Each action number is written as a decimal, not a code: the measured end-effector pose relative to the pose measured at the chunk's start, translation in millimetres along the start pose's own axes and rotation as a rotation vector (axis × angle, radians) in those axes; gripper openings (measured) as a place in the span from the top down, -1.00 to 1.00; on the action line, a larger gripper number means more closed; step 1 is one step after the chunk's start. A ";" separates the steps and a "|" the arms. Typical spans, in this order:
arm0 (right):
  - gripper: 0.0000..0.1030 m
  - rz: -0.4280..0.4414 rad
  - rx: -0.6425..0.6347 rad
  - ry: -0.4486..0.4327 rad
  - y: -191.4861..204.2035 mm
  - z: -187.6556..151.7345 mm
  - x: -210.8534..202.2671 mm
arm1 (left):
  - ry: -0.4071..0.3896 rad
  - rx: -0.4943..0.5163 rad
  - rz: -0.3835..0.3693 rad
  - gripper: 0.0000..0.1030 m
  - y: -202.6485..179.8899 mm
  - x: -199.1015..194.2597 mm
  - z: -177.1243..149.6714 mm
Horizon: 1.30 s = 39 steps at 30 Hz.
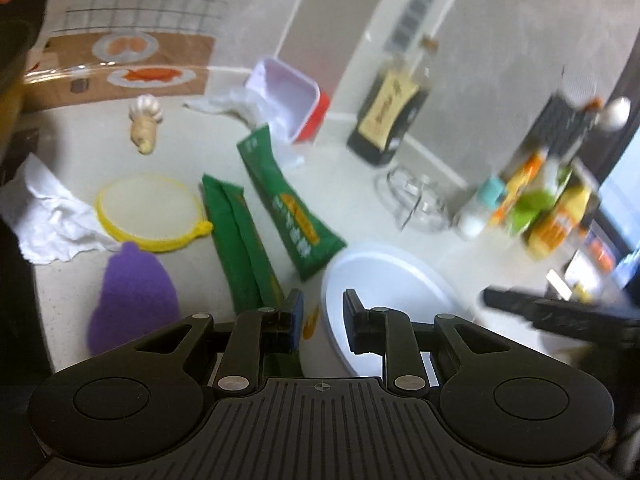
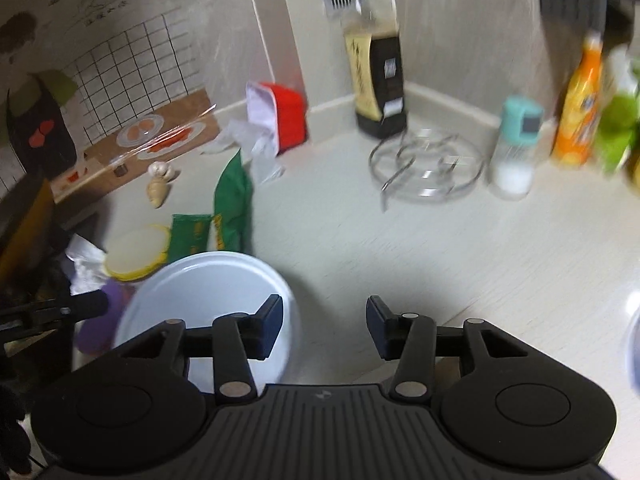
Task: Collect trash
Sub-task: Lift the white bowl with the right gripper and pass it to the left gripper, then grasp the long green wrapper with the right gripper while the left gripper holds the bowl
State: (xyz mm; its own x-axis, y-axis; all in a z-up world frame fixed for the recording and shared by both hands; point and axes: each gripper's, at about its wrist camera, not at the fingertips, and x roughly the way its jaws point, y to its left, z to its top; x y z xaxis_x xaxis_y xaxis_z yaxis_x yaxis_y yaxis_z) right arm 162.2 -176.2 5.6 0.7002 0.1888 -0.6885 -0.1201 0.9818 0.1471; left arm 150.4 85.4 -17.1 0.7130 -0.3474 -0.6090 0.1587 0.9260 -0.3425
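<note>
Two green snack wrappers lie on the pale counter: a flat one (image 1: 240, 248) just ahead of my left gripper (image 1: 323, 304), and a longer one (image 1: 286, 200) beyond it. Both show in the right wrist view (image 2: 232, 200). A crumpled white tissue (image 1: 52, 212) lies at the left, and clear plastic wrap (image 1: 240, 108) by a red and white box (image 1: 296, 100). A white bowl (image 1: 384, 292) sits under my left gripper's right finger. My left gripper is open and empty. My right gripper (image 2: 325, 322) is open and empty, right of the bowl (image 2: 208, 304).
A yellow round lid (image 1: 148, 212), a purple sponge (image 1: 132, 300), ginger (image 1: 144, 128) and garlic sit at the left. A dark sauce bottle (image 2: 378, 80), a wire trivet (image 2: 426, 168), a salt shaker (image 2: 516, 148) and an orange bottle (image 2: 580, 108) stand along the back wall.
</note>
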 end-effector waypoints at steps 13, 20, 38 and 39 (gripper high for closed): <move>-0.18 -0.126 -0.033 -0.011 -11.9 -26.6 -15.9 | 0.103 -0.033 -0.013 0.74 1.5 31.6 -13.0; -0.18 -0.107 -0.022 0.035 1.5 -26.2 0.0 | -0.068 -0.060 0.046 0.75 26.7 -32.3 -17.4; -0.18 0.126 -0.208 0.151 159.5 3.8 106.6 | -0.164 -0.256 0.204 0.74 130.9 -107.4 -48.6; -0.18 0.117 -0.211 0.160 162.7 3.5 112.2 | -0.163 -0.252 0.195 0.74 133.2 -106.7 -49.9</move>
State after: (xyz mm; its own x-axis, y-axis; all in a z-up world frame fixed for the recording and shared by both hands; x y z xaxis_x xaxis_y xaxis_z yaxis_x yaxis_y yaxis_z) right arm 223.7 4.7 -45.2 0.5550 0.2854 -0.7814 -0.3493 0.9324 0.0925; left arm 61.4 238.5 -33.4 0.8161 -0.1208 -0.5652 -0.1501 0.9000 -0.4092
